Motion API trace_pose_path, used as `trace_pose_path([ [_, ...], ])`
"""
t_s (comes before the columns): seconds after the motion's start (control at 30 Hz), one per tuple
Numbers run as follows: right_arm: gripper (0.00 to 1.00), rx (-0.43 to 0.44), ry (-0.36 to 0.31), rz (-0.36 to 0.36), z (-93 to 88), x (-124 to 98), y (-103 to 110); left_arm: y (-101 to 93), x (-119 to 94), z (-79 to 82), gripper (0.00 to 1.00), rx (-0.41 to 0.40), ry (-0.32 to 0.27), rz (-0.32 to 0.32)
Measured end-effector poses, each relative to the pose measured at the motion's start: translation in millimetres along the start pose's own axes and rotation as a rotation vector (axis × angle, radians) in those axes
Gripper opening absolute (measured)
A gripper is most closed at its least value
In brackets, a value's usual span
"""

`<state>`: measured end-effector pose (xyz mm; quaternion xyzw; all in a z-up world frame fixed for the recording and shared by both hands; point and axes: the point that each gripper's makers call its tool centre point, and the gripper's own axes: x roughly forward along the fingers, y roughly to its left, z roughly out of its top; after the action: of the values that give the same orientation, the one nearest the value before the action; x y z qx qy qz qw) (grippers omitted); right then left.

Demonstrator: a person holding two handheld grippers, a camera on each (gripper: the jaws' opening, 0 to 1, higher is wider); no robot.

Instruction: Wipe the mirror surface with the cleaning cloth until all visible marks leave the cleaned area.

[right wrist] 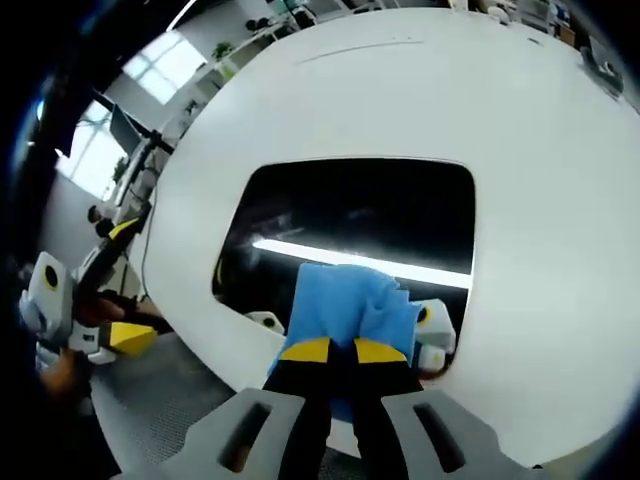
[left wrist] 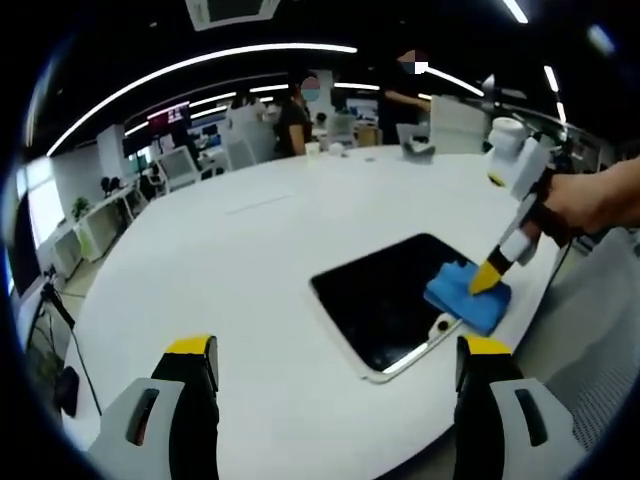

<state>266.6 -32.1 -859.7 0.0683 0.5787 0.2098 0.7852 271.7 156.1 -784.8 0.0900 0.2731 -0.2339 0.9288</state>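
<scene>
Fingertips (right wrist: 310,350) of the right gripper (right wrist: 338,352) pinch the soft, light blue cloth (right wrist: 345,300) on the fragile mirror (right wrist: 350,215) near the table (right wrist: 300,100) edge, while the left gripper (left wrist: 335,360) gapes wide, holding nothing.

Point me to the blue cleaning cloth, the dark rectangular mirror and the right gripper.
blue cleaning cloth (right wrist: 345,300): right gripper view, upper flat part.
dark rectangular mirror (left wrist: 385,290): left gripper view, bare glass centre.
right gripper (left wrist: 486,280): left gripper view, yellow jaw tips pressing on the cloth.
</scene>
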Motion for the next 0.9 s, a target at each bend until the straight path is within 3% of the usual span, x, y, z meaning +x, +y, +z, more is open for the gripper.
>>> trace_pose_path([
  [0.9,0.01,-0.008,-0.005,0.005,-0.7,-1.8,1.5,1.0,-0.4,0.1,0.99,-0.001,-0.002,0.006],
])
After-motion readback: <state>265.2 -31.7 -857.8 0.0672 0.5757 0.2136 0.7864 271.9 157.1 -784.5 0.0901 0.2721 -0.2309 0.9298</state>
